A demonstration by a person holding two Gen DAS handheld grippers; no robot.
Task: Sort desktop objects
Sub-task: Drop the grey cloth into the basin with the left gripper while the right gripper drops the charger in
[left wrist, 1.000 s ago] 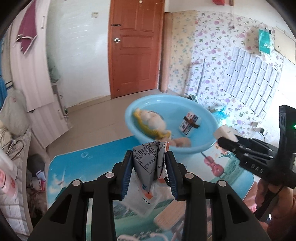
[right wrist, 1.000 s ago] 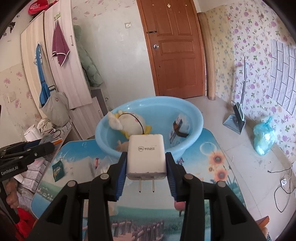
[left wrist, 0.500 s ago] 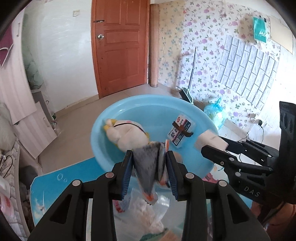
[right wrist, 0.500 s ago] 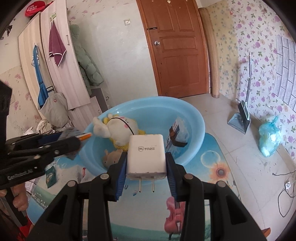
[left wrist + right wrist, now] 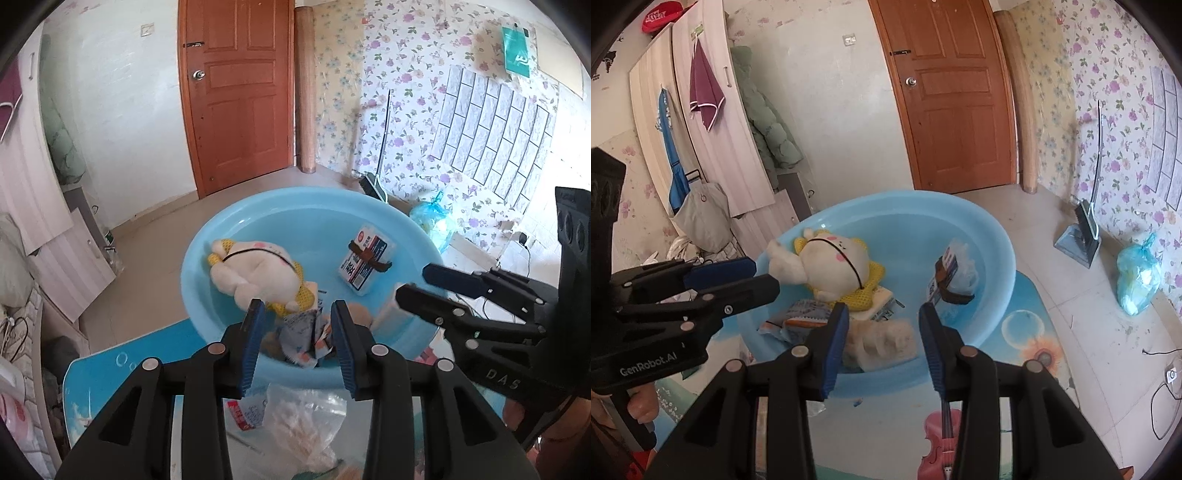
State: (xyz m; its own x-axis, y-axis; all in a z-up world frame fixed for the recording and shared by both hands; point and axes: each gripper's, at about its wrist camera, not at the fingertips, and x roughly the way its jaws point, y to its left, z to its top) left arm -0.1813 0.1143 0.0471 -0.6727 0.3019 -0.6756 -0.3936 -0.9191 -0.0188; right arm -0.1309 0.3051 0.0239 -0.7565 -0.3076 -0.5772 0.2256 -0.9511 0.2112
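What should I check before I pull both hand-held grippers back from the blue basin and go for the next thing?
1. Left hand-held gripper open and empty: ok.
2. Right hand-held gripper open and empty: ok.
3. Snack packet lying inside the blue basin: ok.
4. Pale shape below the right fingers settled in the basin: cannot tell, it is blurred.
5. Table fully sorted: not ok, a clear bag lies outside the basin.
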